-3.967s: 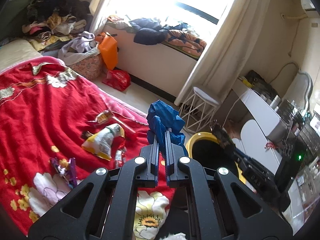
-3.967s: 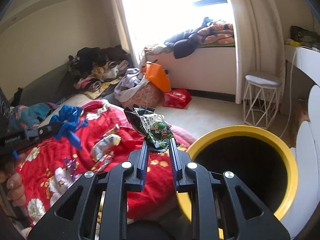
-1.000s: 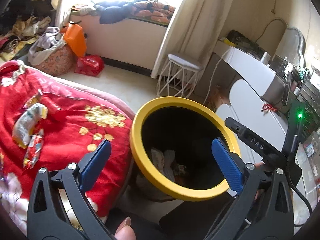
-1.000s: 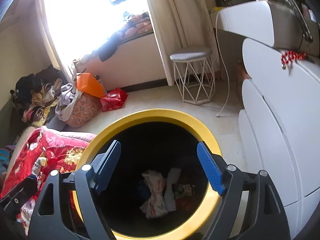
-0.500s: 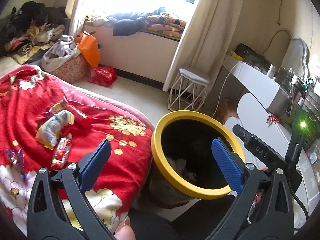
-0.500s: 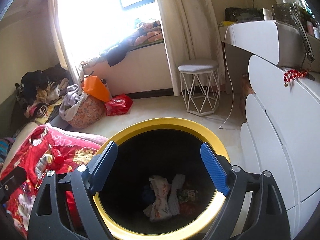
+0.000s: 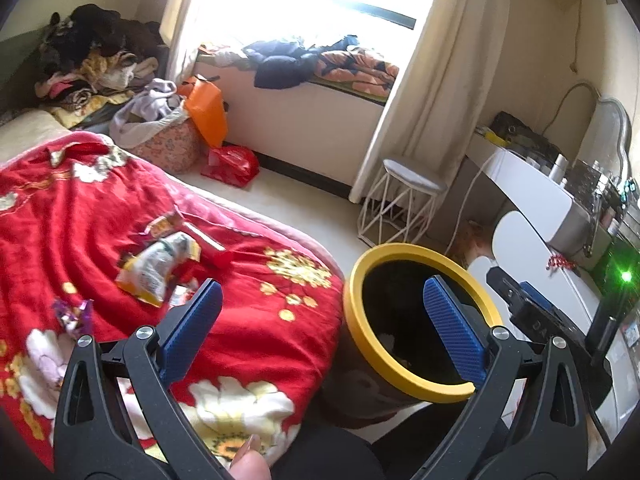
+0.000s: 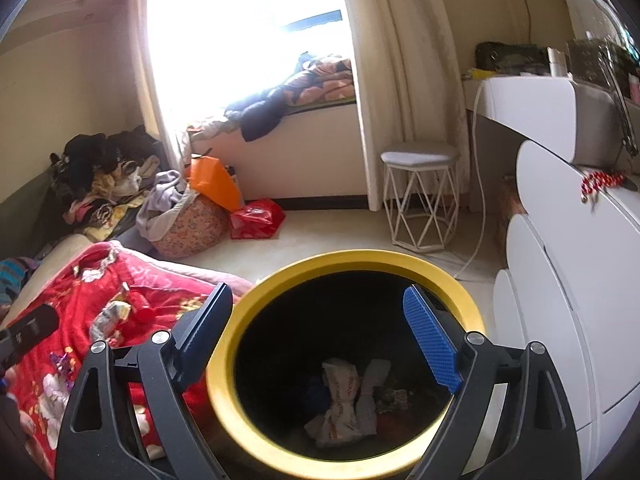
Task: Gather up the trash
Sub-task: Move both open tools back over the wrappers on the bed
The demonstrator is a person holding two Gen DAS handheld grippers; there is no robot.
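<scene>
A yellow-rimmed bin (image 7: 362,344) (image 8: 360,258) stands on the floor beside the bed, with crumpled wrappers (image 8: 344,396) at its bottom. My left gripper (image 7: 320,312) is open and empty, straddling the bed's edge and the bin's rim. Above the bin's mouth my right gripper (image 8: 320,320) holds nothing, its jaws still opening wide. On the red blanket (image 7: 60,216) lie a yellow snack bag (image 7: 156,264), a small orange wrapper (image 7: 162,226), a purple wrapper (image 7: 74,314) and a red tube (image 7: 216,254). The right gripper's body (image 7: 532,308) shows past the bin.
A white wire stool (image 7: 404,208) stands by the curtain. A white dresser (image 8: 568,280) rises just right of the bin. Clothes piles, a floral basket (image 7: 168,144), an orange bag (image 7: 206,110) and a red bag (image 7: 232,166) crowd the floor under the window.
Both grippers have drawn back and up from the bin. The left view has swung towards the bed, bringing the wrappers on the blanket into sight. The right jaws have spread a little wider.
</scene>
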